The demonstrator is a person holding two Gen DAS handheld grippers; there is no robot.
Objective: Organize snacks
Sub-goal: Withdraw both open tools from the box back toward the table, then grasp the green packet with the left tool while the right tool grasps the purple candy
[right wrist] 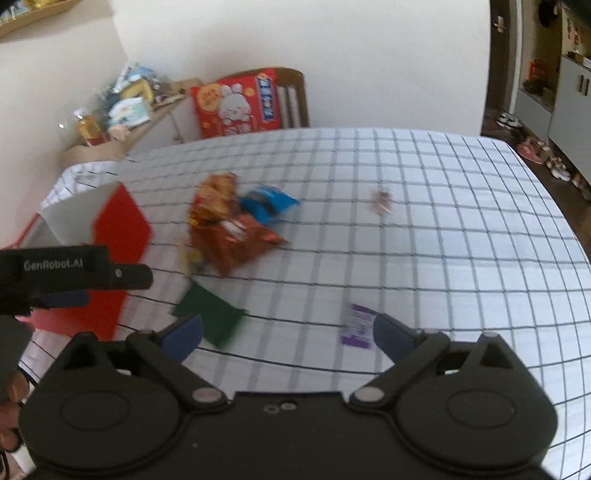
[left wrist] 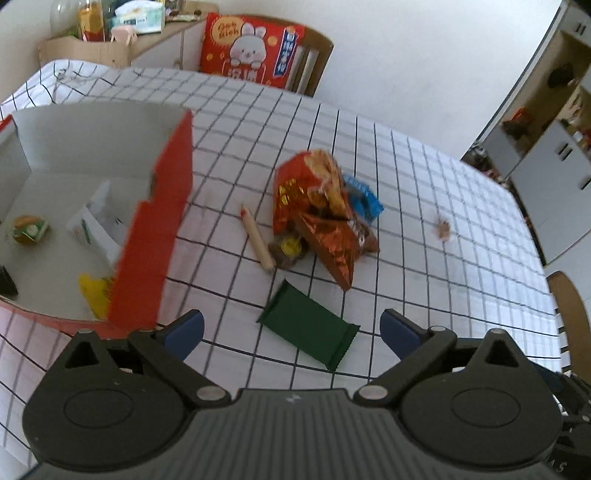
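A red box [left wrist: 155, 236] with a white inside stands at the left and holds several small snacks [left wrist: 92, 225]. On the checked tablecloth lie a dark green packet [left wrist: 310, 325], a pile of orange-red bags [left wrist: 317, 214] with a blue packet [left wrist: 364, 199], and a tan stick snack [left wrist: 256, 238]. My left gripper [left wrist: 291, 330] is open and empty, just above the green packet. My right gripper [right wrist: 288, 332] is open and empty; a purple packet [right wrist: 358, 325] lies by its right finger. The green packet [right wrist: 208, 314], the pile [right wrist: 229, 229] and the box [right wrist: 118, 254] show in the right wrist view.
A small wrapped candy [left wrist: 443, 227] lies alone to the right, also seen in the right wrist view [right wrist: 382, 199]. A chair with a red rabbit cushion [left wrist: 251, 48] stands behind the table. A cluttered shelf [left wrist: 110, 26] is at the back left. The left gripper's body [right wrist: 74, 273] shows at left.
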